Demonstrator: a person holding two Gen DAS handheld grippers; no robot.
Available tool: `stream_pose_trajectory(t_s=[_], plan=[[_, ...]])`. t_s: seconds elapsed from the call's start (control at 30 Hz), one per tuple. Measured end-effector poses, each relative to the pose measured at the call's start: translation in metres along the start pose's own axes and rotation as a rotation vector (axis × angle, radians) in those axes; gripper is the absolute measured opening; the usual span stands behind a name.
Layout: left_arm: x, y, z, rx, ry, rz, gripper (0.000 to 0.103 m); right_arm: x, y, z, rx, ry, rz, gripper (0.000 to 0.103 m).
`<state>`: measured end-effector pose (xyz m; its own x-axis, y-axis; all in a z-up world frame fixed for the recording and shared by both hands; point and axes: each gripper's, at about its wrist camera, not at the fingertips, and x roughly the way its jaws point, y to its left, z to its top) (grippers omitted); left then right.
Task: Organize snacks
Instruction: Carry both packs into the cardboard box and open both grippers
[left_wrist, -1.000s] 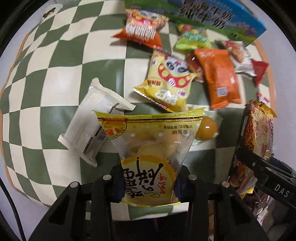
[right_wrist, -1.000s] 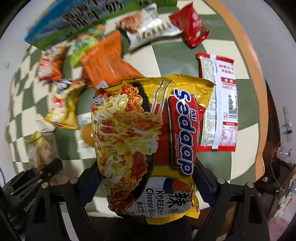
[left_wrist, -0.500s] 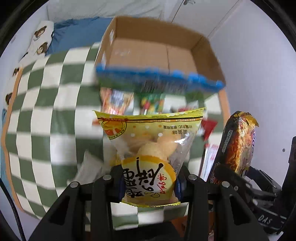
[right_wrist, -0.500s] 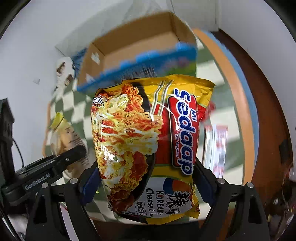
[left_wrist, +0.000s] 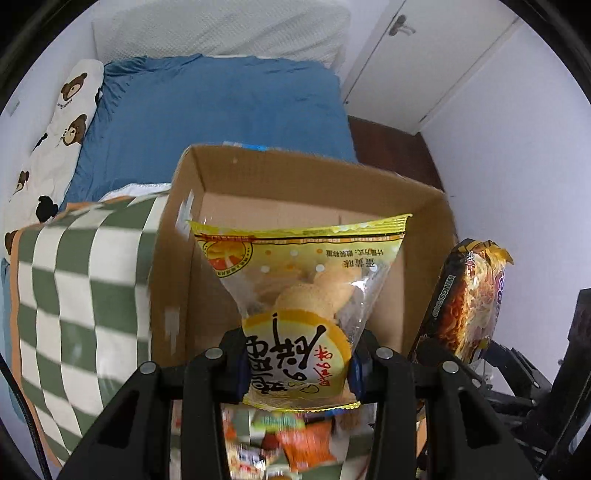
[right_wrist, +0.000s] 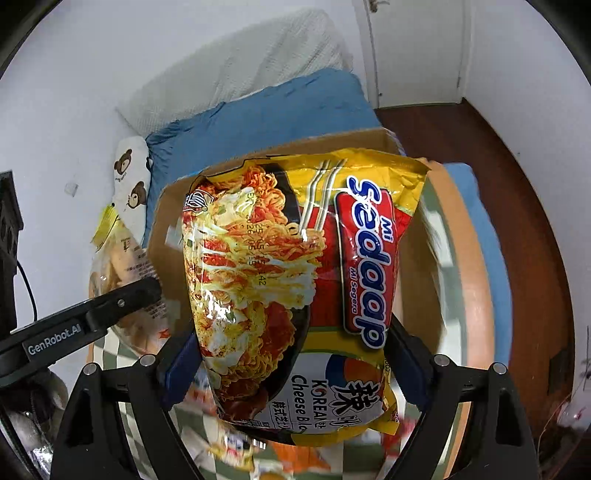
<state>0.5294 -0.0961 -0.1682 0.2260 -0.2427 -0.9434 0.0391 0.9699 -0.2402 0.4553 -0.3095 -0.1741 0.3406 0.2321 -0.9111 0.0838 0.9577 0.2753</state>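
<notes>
In the tongs (right_wrist: 291, 369), glossy noodle packet (right_wrist: 295, 295)

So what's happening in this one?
A person is sorting snacks with two handheld tongs. The left tongs grip a clear yellow bag of small cakes; the right tongs grip a yellow Mi Sedaap noodle packet. Both hang over an open, seemingly empty cardboard box on a green checked cloth.

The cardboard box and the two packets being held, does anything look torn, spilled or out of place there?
Nothing stands out. The cardboard box sits open and looks empty; the left gripper clamps the sealed yellow cake packet, and the right gripper holds the noodle packet intact.
</notes>
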Motion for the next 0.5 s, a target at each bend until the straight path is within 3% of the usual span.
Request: stream_pose_trajectory(t_s=[0.13,0.23,0.5], plan=[[0.046,0.010,0.034,-0.037,0.054,0.029,0.037,0.050,0.003,0.049,-0.021,0.062,-0.022,0.091],[0.077,0.017,0.048,-0.049,0.090,0.038,0.037,0.085,0.008,0.066,-0.036,0.110,-0.043,0.091],[0.122,0.021,0.052,-0.030,0.143,0.062,0.037,0.160,0.011,0.082,-0.043,0.207,-0.071,0.091]])
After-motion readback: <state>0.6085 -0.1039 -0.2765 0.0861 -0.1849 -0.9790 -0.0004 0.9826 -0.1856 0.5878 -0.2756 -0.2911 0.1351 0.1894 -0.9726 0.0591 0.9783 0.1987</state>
